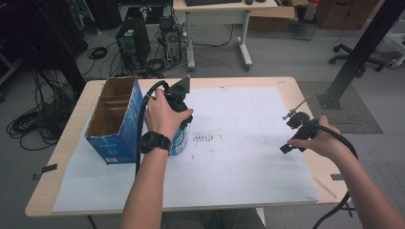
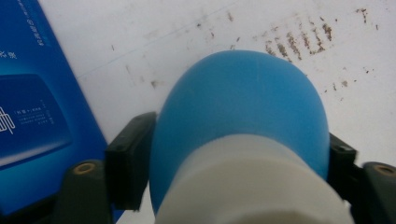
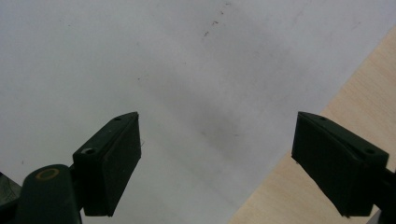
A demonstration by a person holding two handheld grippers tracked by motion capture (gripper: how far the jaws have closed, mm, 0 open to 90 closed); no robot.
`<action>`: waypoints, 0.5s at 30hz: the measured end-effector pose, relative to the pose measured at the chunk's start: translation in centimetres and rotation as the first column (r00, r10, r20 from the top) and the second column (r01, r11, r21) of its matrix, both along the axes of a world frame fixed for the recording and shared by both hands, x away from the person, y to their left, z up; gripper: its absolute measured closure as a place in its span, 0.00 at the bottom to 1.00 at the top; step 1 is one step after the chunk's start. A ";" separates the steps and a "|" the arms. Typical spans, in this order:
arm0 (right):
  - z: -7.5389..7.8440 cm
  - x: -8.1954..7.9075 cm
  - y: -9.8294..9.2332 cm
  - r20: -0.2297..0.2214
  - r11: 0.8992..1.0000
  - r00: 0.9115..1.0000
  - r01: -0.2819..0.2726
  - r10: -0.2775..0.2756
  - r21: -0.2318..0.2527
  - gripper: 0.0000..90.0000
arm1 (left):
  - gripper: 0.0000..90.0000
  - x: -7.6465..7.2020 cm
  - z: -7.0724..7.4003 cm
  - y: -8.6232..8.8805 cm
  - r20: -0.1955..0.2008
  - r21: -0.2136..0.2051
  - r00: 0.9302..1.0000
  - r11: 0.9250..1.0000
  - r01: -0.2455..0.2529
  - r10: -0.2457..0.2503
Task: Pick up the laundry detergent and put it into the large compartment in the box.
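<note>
open right claw over white sheet.

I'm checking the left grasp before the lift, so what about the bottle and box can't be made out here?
- Bottle: high view, the left hand and left gripper cover all but its lower part.
- Bottle top: left gripper view, cut off by the bottom edge and blurred.
- Box print: too small in high view; cut off by the left edge in left gripper view.
- Box bottom: high view, hidden by its walls and dividers.
</note>
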State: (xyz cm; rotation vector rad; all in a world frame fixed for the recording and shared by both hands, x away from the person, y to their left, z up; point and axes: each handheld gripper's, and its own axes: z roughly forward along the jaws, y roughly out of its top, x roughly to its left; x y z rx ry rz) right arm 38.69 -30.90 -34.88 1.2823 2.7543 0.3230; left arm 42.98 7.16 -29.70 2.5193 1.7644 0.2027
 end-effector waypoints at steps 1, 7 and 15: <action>0.0 0.0 0.0 0.000 1.000 1.000 0.000 0.000 0.000 0.18 | 0.35 0.0 0.0 0.0 -0.002 -0.007 1.000 1.000 -0.002 0.002; -0.2 0.0 0.0 -0.004 1.000 1.000 0.001 -0.001 -0.001 0.18 | 0.39 0.1 -0.1 0.0 -0.009 -0.016 1.000 1.000 0.002 -0.002; -0.1 0.0 0.0 0.000 1.000 1.000 0.000 0.000 -0.001 0.18 | 0.40 0.1 0.0 0.1 -0.016 -0.027 1.000 1.000 -0.001 0.001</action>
